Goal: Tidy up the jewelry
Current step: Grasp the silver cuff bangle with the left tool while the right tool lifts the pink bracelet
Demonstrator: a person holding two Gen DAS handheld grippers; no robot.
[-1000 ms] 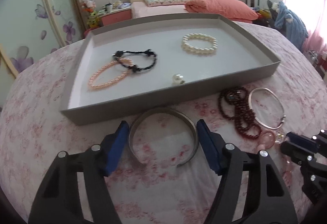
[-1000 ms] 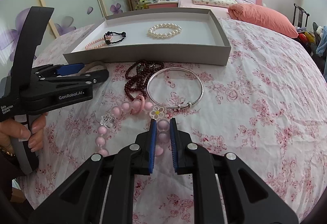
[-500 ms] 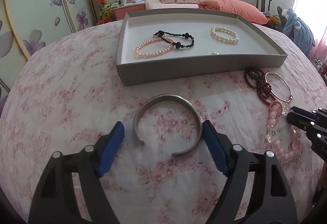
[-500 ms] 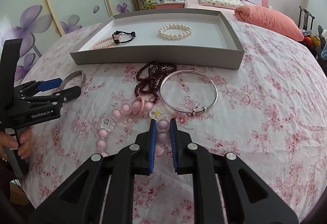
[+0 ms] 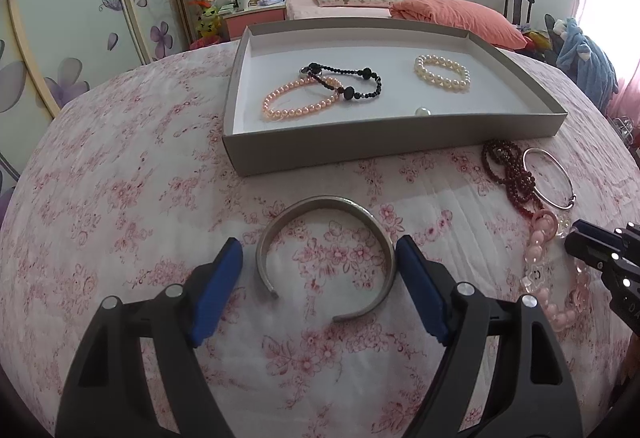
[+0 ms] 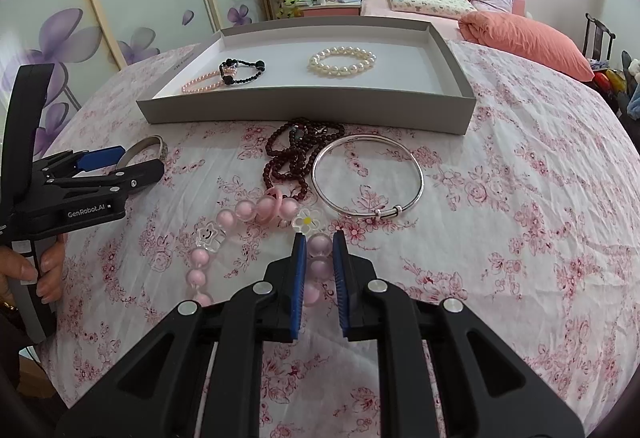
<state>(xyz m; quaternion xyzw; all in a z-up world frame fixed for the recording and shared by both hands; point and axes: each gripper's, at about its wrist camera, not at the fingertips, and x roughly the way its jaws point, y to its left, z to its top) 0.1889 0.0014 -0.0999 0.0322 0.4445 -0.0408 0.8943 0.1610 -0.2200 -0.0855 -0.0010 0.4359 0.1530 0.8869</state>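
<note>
My left gripper (image 5: 318,258) is open, its blue pads on either side of a silver cuff bangle (image 5: 326,250) lying on the floral cloth, not touching it. My right gripper (image 6: 319,252) is shut on the pink bead bracelet (image 6: 256,210), pinching its beads just below a clear flower charm (image 6: 308,220). The grey tray (image 5: 396,134) holds a peach pearl bracelet (image 5: 300,98), a black bead bracelet (image 5: 344,80), a white pearl bracelet (image 5: 441,73) and a loose pearl (image 5: 423,111).
A dark red bead strand (image 6: 298,154) and a thin silver bangle (image 6: 368,178) lie on the cloth in front of the tray (image 6: 308,112). The left gripper (image 6: 120,166) shows at the left edge of the right wrist view. A bed stands behind.
The left gripper has pulled back from the tray and turned, keeping the cuff between its open pads. The right gripper stays shut on the pink beads.
</note>
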